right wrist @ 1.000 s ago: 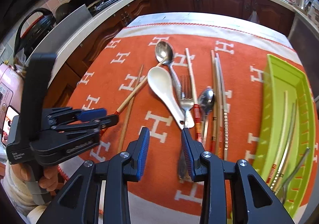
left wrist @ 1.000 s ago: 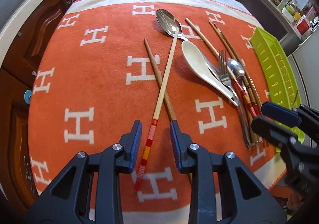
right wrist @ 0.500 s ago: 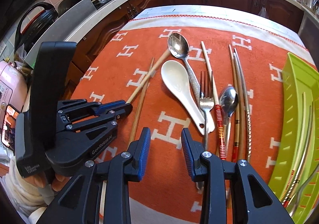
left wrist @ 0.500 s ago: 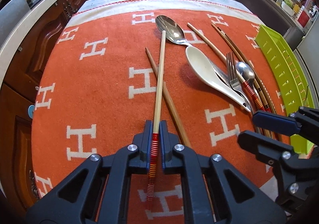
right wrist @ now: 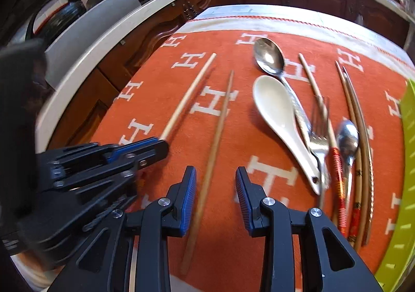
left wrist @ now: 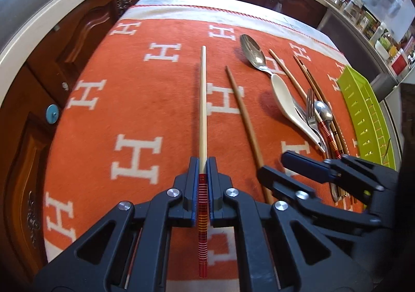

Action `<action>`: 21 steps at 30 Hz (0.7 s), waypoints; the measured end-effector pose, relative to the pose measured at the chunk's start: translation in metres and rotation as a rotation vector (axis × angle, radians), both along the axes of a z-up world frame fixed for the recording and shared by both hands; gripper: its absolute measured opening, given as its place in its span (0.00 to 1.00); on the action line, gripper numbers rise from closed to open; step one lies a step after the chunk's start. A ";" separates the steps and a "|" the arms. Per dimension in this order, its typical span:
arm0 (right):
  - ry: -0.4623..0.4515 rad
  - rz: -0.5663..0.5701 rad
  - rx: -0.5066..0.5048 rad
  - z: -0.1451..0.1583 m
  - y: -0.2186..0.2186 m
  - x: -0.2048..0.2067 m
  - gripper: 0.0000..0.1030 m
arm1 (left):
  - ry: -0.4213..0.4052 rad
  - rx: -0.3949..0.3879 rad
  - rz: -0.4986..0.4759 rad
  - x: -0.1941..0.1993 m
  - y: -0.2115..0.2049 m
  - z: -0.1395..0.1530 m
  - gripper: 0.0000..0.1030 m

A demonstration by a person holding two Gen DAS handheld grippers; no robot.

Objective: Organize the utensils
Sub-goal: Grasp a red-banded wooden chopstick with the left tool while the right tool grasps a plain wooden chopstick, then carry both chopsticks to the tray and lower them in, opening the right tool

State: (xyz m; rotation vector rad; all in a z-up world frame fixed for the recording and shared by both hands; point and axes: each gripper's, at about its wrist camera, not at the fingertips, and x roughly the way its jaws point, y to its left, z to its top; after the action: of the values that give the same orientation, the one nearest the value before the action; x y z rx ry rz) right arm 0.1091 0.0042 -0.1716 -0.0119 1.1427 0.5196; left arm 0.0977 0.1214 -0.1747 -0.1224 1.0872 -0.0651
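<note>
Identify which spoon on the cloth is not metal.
The white spoon: glossy ceramic, broad and short-handled. The large spoon beside it and the small spoon further right are shiny metal.

Shiny metal spoon [left wrist: 253,54], fuzzy cloth [left wrist: 155,100]

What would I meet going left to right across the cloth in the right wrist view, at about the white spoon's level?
Pale chopstick held by the left hand-held gripper → darker wooden chopstick → white ceramic spoon → fork → small metal spoon → green tray.
</note>
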 end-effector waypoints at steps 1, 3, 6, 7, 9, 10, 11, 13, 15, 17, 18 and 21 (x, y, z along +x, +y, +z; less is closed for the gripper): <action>-0.005 0.007 -0.019 -0.003 0.006 0.000 0.29 | -0.003 -0.004 0.008 -0.002 0.003 0.001 0.04; -0.029 0.011 -0.051 -0.007 0.015 -0.001 0.26 | -0.007 -0.010 0.023 -0.008 0.009 0.004 0.04; -0.102 0.027 -0.132 -0.010 0.030 -0.006 0.24 | -0.008 -0.017 0.044 -0.010 0.016 0.007 0.04; -0.115 0.027 -0.150 -0.011 0.032 -0.008 0.23 | -0.008 -0.017 0.050 -0.012 0.017 0.008 0.04; -0.143 0.030 -0.180 -0.013 0.037 -0.011 0.20 | -0.007 -0.015 0.059 -0.015 0.019 0.009 0.04; -0.149 0.027 -0.185 -0.013 0.038 -0.011 0.17 | -0.006 -0.013 0.064 -0.016 0.020 0.010 0.04; -0.152 0.023 -0.185 -0.014 0.038 -0.011 0.11 | -0.006 -0.013 0.066 -0.018 0.021 0.011 0.04; -0.151 0.019 -0.180 -0.014 0.037 -0.011 0.08 | -0.004 -0.013 0.066 -0.021 0.020 0.013 0.04; -0.141 0.009 -0.165 -0.014 0.033 -0.009 0.06 | -0.001 -0.008 0.067 -0.022 0.018 0.015 0.04; -0.121 0.004 -0.146 -0.013 0.029 -0.008 0.06 | -0.002 -0.005 0.067 -0.025 0.015 0.017 0.04; -0.113 0.000 -0.136 -0.011 0.024 -0.010 0.06 | -0.005 -0.003 0.066 -0.026 0.013 0.020 0.04; -0.089 -0.020 -0.091 -0.004 0.008 -0.012 0.06 | -0.020 0.008 0.055 -0.029 0.005 0.027 0.04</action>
State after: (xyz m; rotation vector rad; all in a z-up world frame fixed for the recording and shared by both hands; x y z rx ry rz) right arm 0.0968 0.0117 -0.1760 -0.1010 1.0773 0.4447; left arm 0.0691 0.1260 -0.1474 -0.1443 1.0633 -0.0129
